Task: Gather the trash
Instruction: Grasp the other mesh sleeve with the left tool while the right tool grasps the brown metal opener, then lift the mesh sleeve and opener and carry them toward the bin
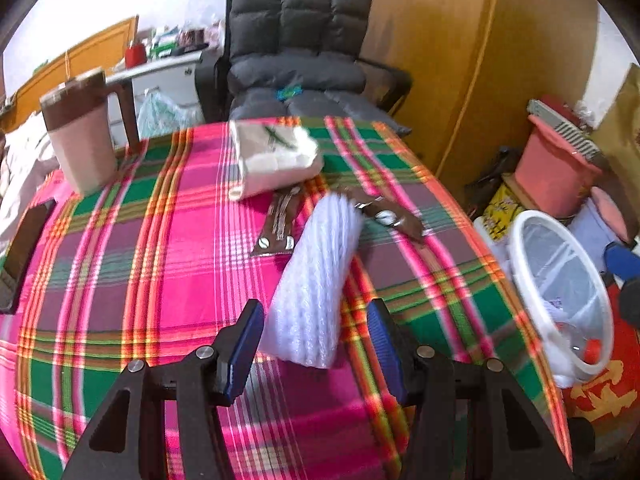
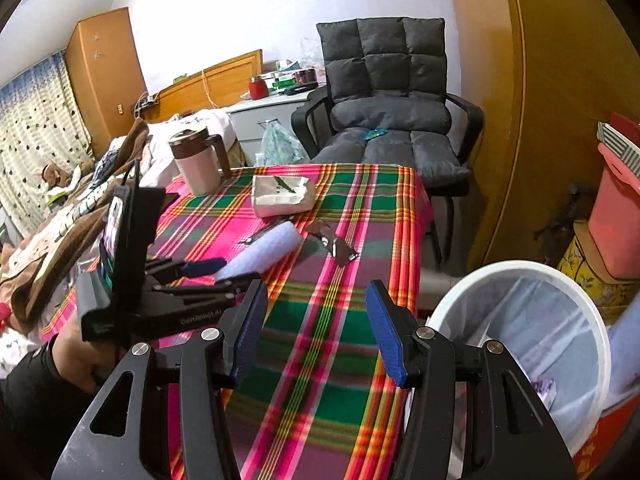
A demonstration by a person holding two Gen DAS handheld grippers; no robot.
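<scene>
A white foam roll (image 1: pixel 316 280) lies on the plaid tablecloth (image 1: pixel 160 248). Its near end sits between the open blue pads of my left gripper (image 1: pixel 316 344), which do not touch it. Two brown wrappers (image 1: pixel 280 220) (image 1: pixel 392 216) lie just beyond the roll. In the right wrist view my right gripper (image 2: pixel 316 332) is open and empty above the cloth, with the left gripper (image 2: pixel 208 276) at the foam roll (image 2: pixel 264 252) and a brown wrapper (image 2: pixel 332 244) further on. A white lined trash bin (image 2: pixel 520 320) stands right of the table.
A pink-and-brown mug (image 1: pixel 80 136) and a folded white cloth bag (image 1: pixel 276 156) sit at the far end of the table. A grey padded chair (image 2: pixel 392 120) stands behind it. A pink bucket (image 1: pixel 556 168) and boxes crowd the right. A bed (image 2: pixel 60 208) is on the left.
</scene>
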